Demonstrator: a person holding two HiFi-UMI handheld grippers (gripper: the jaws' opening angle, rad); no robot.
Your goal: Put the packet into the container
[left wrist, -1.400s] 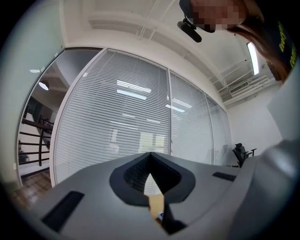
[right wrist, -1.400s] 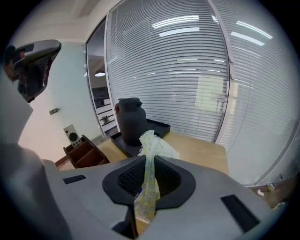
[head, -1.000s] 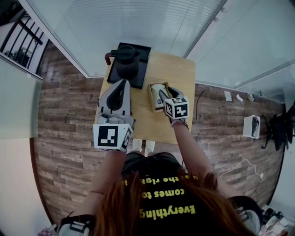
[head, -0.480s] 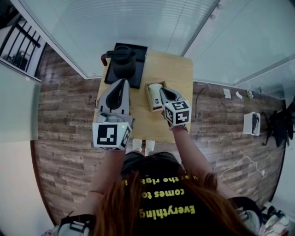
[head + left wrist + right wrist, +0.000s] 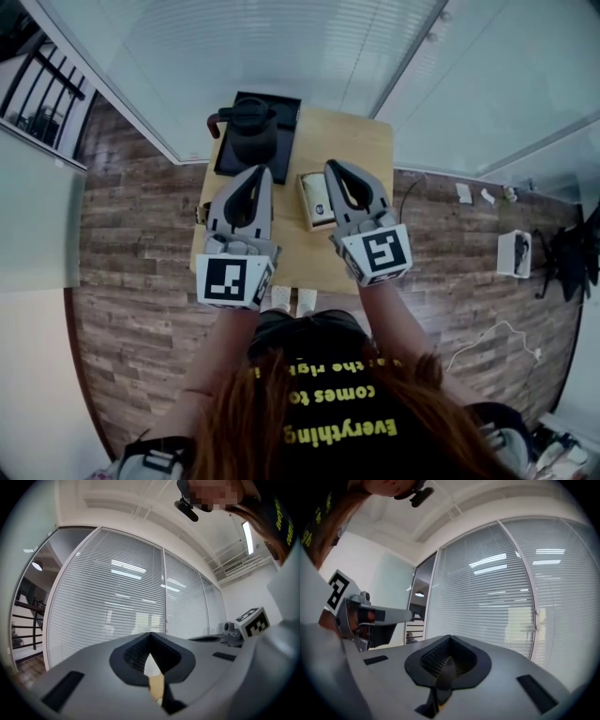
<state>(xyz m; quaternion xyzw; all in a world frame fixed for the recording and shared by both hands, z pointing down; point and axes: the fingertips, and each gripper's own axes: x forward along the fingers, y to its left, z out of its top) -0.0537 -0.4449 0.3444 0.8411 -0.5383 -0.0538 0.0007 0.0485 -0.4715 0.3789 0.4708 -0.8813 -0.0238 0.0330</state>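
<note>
Container in head view only

Left hand-held gripper and right hand-held gripper side by side, level, jaws together, arms outstretched

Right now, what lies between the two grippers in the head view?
In the head view, the container, with the packet inside, sits on the table between the left gripper and the right gripper.

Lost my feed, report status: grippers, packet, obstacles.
Left gripper, right gripper shut, empty. Packet in container. Nothing in the way.
</note>
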